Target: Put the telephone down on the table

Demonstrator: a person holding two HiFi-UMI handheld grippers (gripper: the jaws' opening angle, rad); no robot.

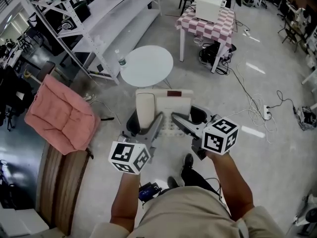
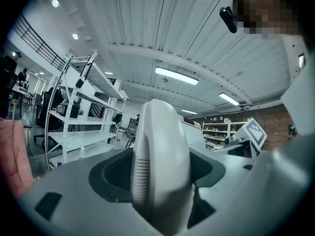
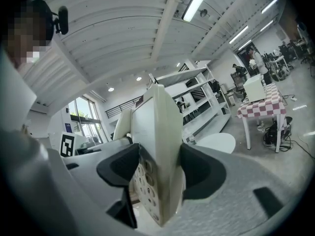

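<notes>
Telephone (image 1: 171, 103), white, is up in the air in front of you, carried by both grippers over bare floor (image 1: 124, 192). It is not resting on anything.

Your left gripper (image 1: 145, 124) is closed across the handset (image 1: 146, 110), which sits in its cradle on the telephone's left side. The left gripper view shows the dark pads pressed against both sides of the handset. Your right gripper (image 1: 190, 118) is closed on the telephone's right edge. Its own view shows the body's thin edge pinched between the pads, with the keypad (image 3: 145, 191) facing left.

The handset's long axis runs straight away from you, in line with both grippers. The round table (image 1: 147, 66) lies directly ahead and lower, and the telephone's far edge seems just short of the table's near rim. A checked table (image 1: 205, 24) stands further off to the right.

The round table looks the likelier place. The move would be forward and down, both hands level. Neither hand is clearly nearer.
</notes>
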